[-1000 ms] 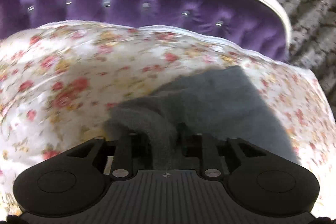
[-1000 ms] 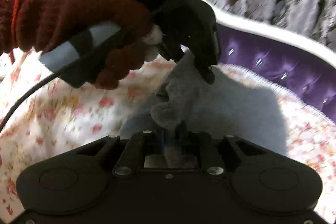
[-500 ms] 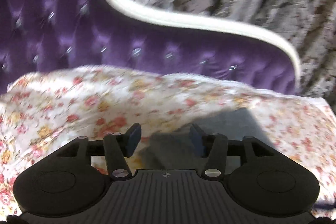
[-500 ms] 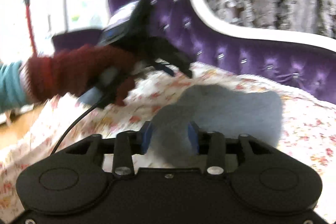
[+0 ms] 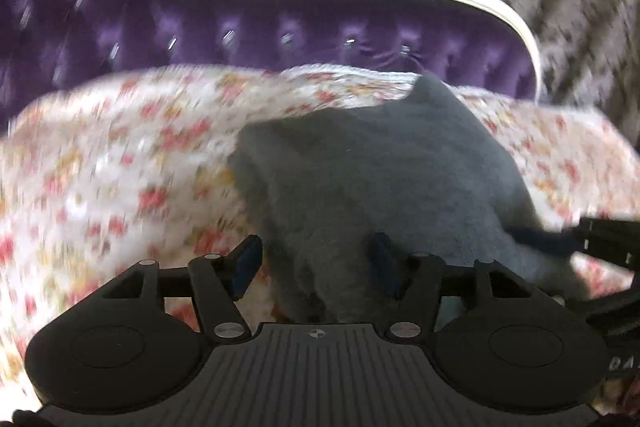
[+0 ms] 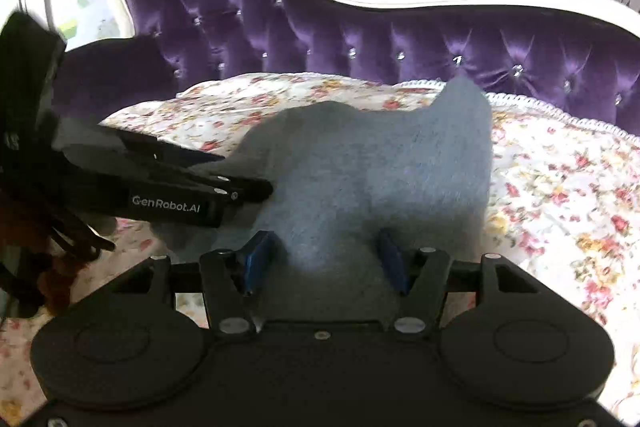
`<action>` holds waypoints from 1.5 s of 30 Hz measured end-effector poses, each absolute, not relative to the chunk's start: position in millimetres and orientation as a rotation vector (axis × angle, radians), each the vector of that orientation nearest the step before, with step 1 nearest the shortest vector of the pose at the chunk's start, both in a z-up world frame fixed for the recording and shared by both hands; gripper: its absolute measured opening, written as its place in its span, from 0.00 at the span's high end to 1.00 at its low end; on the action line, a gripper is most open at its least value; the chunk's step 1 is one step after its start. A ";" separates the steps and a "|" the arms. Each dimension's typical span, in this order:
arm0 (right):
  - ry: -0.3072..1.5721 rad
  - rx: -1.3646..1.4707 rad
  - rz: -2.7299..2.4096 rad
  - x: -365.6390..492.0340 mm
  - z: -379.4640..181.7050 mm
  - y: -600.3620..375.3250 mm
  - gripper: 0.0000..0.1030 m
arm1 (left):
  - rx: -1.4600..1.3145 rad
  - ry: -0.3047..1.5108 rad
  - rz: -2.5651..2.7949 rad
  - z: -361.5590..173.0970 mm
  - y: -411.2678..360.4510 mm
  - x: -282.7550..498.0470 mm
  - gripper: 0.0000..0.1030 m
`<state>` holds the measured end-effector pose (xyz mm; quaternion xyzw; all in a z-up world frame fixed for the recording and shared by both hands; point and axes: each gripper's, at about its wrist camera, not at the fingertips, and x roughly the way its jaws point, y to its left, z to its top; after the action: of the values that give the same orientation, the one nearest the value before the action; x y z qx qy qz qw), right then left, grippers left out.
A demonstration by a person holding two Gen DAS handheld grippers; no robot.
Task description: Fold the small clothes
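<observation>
Left gripper (image 5: pixel 314 267) and right gripper (image 6: pixel 322 259) side by side, fingers (image 6: pixel 256 259) spread apart.

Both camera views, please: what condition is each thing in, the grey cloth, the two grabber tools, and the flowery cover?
Grey cloth: lying on the flowery cover, one far corner sticking up.
Left gripper: open, fingers either side of the cloth's near edge.
Right gripper: open, cloth lying between its fingers.
Flowery cover: spread over the seat, under the cloth.
Purple sofa: tufted back upright behind the cover.

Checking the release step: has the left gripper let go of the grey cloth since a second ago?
Yes. The left gripper, then clamped on the grey cloth, now stands open, the cloth lying on the floral cover.
</observation>
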<state>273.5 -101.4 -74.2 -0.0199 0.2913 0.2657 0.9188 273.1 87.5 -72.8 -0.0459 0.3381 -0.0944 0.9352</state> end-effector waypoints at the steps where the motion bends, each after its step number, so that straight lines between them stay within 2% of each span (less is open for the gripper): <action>1: 0.606 -0.026 0.562 273.4 -71.7 -102.3 0.37 | -0.112 0.699 -0.186 -73.8 90.4 273.0 0.38; 3: 0.619 -0.023 0.590 272.1 -67.4 -104.2 0.37 | -0.122 0.698 -0.174 -78.1 92.6 273.3 0.33; 7: 0.609 -0.069 0.612 269.1 -56.5 -110.8 0.39 | -0.199 0.703 -0.171 -84.4 99.0 270.1 0.30; 12: 0.539 0.059 0.604 291.1 -35.3 -126.1 0.39 | -0.199 0.693 -0.156 -86.7 96.5 268.2 0.29; 17: 0.672 0.134 0.638 355.0 -54.4 -119.8 0.41 | -0.215 0.690 -0.152 -88.5 97.9 266.6 0.29; 19: 0.716 0.163 0.615 379.9 -67.9 -121.2 0.47 | -0.216 0.689 -0.148 -88.7 97.5 266.0 0.29; 23: 0.731 0.144 0.512 417.9 -68.4 -125.9 0.48 | -0.228 0.690 -0.146 -89.2 98.2 266.8 0.28; 29: 0.686 0.175 0.371 426.2 -56.2 -162.4 0.37 | -0.263 0.727 -0.175 -86.2 102.9 273.6 0.24; 31: 0.679 0.244 0.399 417.1 -57.0 -178.0 0.21 | -0.317 0.757 -0.194 -83.9 107.8 275.6 0.24; 37: 0.759 0.456 0.520 403.6 -85.8 -207.3 0.21 | -0.455 0.806 -0.271 -86.8 116.4 273.6 0.23; 42: 0.768 0.579 0.612 392.9 -108.2 -211.9 0.20 | -0.537 0.826 -0.305 -91.6 112.4 279.9 0.13; 45: 0.758 0.631 0.660 393.1 -110.4 -209.2 0.17 | -0.598 0.843 -0.342 -95.4 108.5 292.0 0.13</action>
<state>393.1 -209.2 -110.4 0.2973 0.3572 0.3110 0.8290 292.0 108.5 -95.4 -0.2845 0.4009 -0.1627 0.8555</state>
